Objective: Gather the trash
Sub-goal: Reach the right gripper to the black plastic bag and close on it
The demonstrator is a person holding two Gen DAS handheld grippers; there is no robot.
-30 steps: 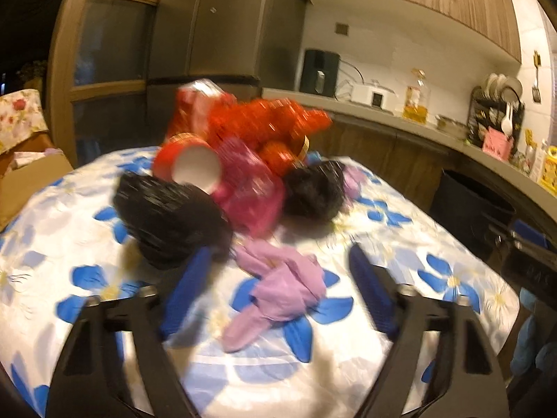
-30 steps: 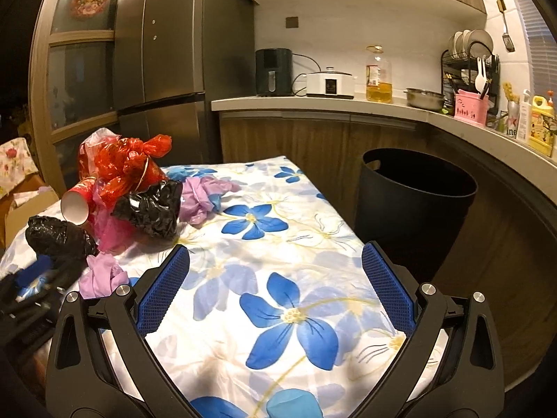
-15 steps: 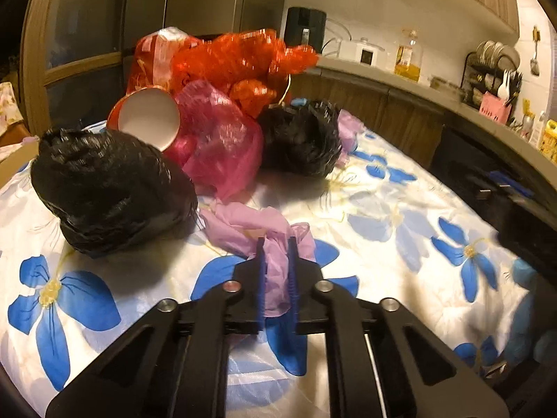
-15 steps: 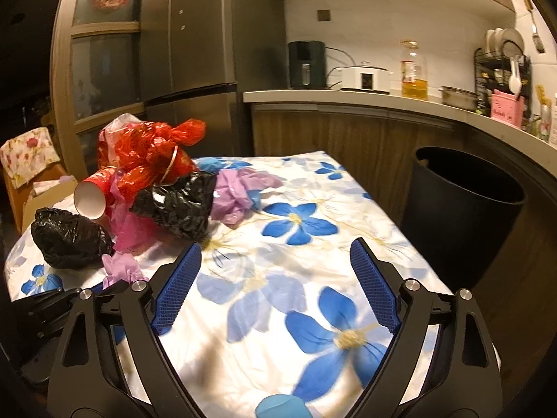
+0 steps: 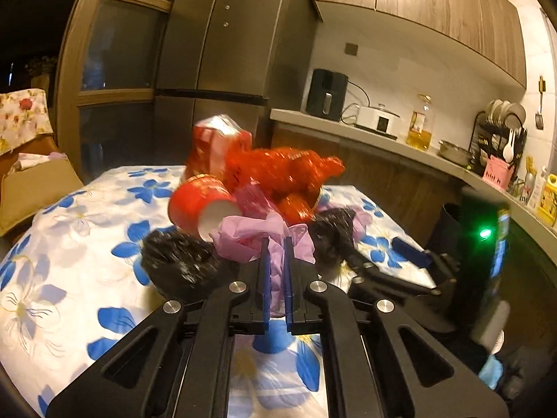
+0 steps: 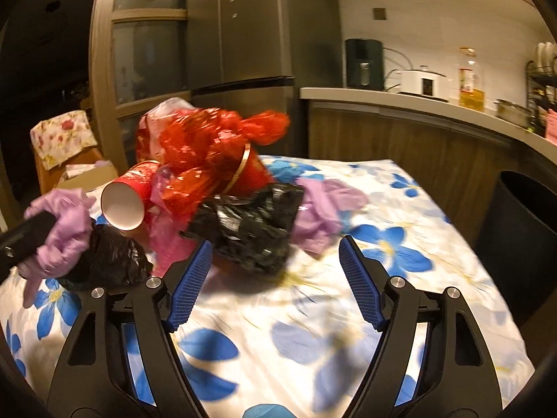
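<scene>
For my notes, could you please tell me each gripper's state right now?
Left gripper: shut on the purple bag.
Right gripper: open, jaws closing, nothing between them.

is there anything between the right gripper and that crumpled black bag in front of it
Nothing visible. The right gripper, jaws closing but empty, faces the crumpled black bag across bare flowered tablecloth. The bag leans against the red trash pile behind it.

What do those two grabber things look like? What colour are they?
Each hand-held gripper is black plastic, shaped like a big fork with triangle-shaped holes in its two arms. Shiny silver round bolts sit at the joints. The left hand-held gripper and the right hand-held gripper both have bright blue fingertips; the right one's pads are ridged like tiny stripes. No cables or sleeves show.
</scene>
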